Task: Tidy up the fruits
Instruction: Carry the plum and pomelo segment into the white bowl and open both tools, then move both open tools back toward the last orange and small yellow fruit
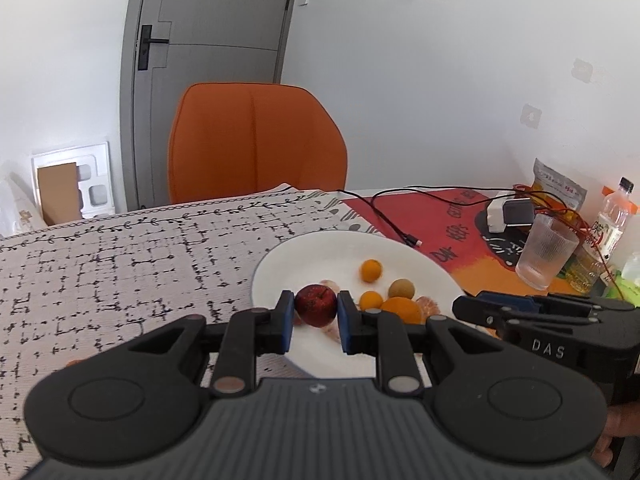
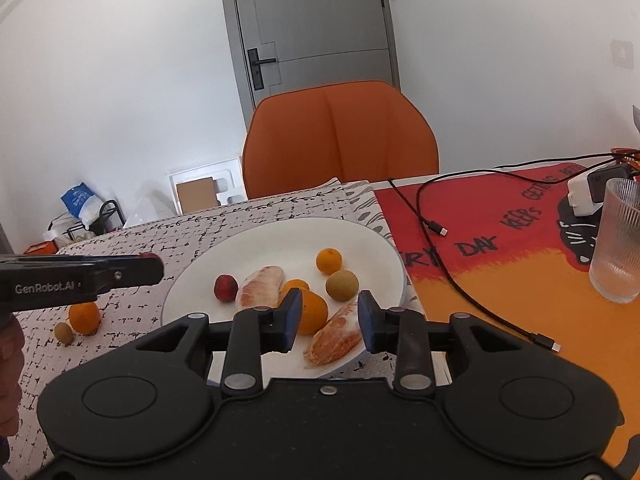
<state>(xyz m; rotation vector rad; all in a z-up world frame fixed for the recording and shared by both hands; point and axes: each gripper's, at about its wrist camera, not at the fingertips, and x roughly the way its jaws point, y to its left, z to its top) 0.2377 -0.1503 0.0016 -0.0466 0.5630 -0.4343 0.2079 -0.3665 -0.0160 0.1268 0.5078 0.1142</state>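
A white plate (image 2: 376, 240) holds a small red apple (image 2: 224, 288), two peeled pomelo segments (image 2: 260, 292), several oranges (image 2: 329, 261) and a brownish-green round fruit (image 2: 342, 285). In the left wrist view my left gripper (image 1: 314, 314) frames the red apple (image 1: 316, 305) between its blue pads, jaws slightly apart; in the right wrist view the apple lies on the plate clear of the left gripper (image 2: 152, 268). My right gripper (image 2: 329, 320) is open above the plate's near edge, over a pomelo segment (image 2: 336, 334). An orange (image 2: 84, 317) and a small brownish fruit (image 2: 64, 332) lie on the cloth left of the plate.
A ribbed glass (image 2: 618, 240) stands right on the red-orange mat (image 2: 520, 280). Black cables (image 2: 460, 288), a white charger (image 2: 582, 196), a bottle (image 1: 612, 220) and a snack bag (image 1: 558, 192) lie at the far right. An orange chair (image 2: 340, 136) stands behind the table.
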